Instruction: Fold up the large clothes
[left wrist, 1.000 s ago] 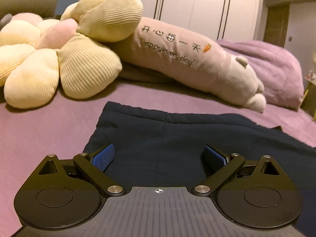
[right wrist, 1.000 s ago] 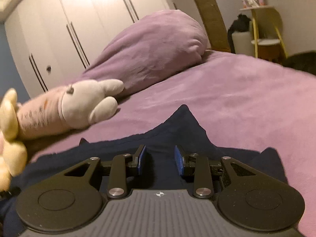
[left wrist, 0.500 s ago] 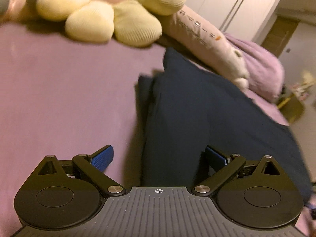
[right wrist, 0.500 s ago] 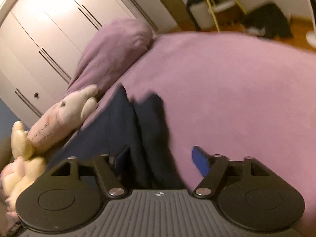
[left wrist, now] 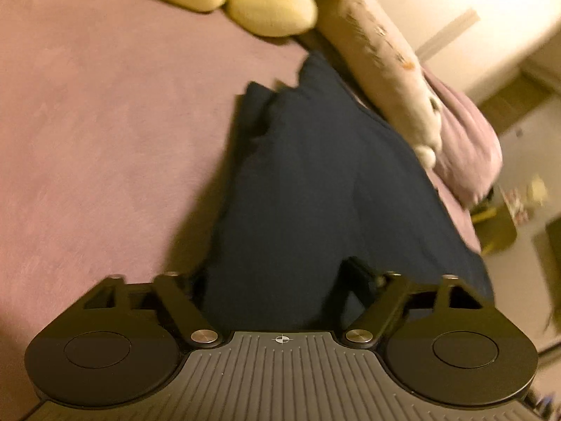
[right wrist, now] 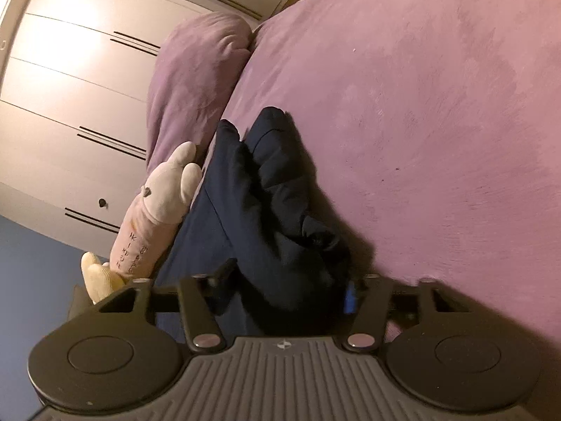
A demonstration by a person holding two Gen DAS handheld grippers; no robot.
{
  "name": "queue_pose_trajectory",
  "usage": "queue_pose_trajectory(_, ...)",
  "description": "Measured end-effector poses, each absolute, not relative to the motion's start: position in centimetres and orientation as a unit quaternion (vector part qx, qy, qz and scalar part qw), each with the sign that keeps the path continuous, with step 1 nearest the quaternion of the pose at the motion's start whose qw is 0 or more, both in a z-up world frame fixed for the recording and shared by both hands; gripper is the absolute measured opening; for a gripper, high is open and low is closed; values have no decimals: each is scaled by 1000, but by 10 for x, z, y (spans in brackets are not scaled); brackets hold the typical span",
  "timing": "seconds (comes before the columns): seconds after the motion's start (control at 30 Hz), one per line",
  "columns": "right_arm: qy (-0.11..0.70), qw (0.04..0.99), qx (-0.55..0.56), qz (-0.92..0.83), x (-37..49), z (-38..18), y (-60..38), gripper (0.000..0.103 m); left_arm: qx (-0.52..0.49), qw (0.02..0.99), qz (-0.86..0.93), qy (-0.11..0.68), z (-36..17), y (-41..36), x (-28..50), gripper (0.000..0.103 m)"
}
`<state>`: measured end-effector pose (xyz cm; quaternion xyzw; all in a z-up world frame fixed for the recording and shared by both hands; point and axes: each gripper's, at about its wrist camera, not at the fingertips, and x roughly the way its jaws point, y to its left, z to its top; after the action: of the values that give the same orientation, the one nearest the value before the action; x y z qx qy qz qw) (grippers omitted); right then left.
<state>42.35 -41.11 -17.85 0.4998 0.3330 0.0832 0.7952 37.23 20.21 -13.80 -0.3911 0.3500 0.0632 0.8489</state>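
Left wrist view: the left claw (left wrist: 277, 280) has just been closing. A thick fold of the dark blue clothing (left wrist: 315, 193) sits between its two fingers. Both fingers look tucked against the cloth, but the pads are hidden, so I cannot tell if they pinch it.

Right wrist view: the right claw (right wrist: 287, 284) has also just been closing, with a bunched edge of the dark blue clothing (right wrist: 280, 210) between its fingers. A bit of blue pad (right wrist: 349, 296) shows right beside the cloth at 3 o'clock. I cannot tell if it squeezes.

The clothing lies on a purple bed cover (left wrist: 105, 122). In the left view its long way runs from the claw up toward 1 o'clock. In the right view it runs up toward 12 o'clock, ending in two folded tips.

At 1 o'clock in the left view a long pink plush pillow (left wrist: 385, 59) lies along the clothing's far edge. Yellow plush petals (left wrist: 266, 3) sit at 12 o'clock.

In the right view a heaped purple blanket (right wrist: 196, 70) is at 11 o'clock. White wardrobe doors (right wrist: 70, 87) stand at 10 o'clock.
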Motion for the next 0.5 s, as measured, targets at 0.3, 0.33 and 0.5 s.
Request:
queue_pose_trajectory(0.3, 318, 777, 531, 116, 407, -154, -415, 30, -376, 870, 22, 317, -90, 202, 344, 36)
queue_pose_trajectory(0.33, 318, 776, 532, 118, 404, -151, -416, 30, -375, 873, 16, 312, -83, 202, 336, 35)
queue_pose_trajectory(0.5, 317, 767, 542, 131, 368, -137, -425, 30, -375, 876, -9, 304, -60, 200, 283, 32)
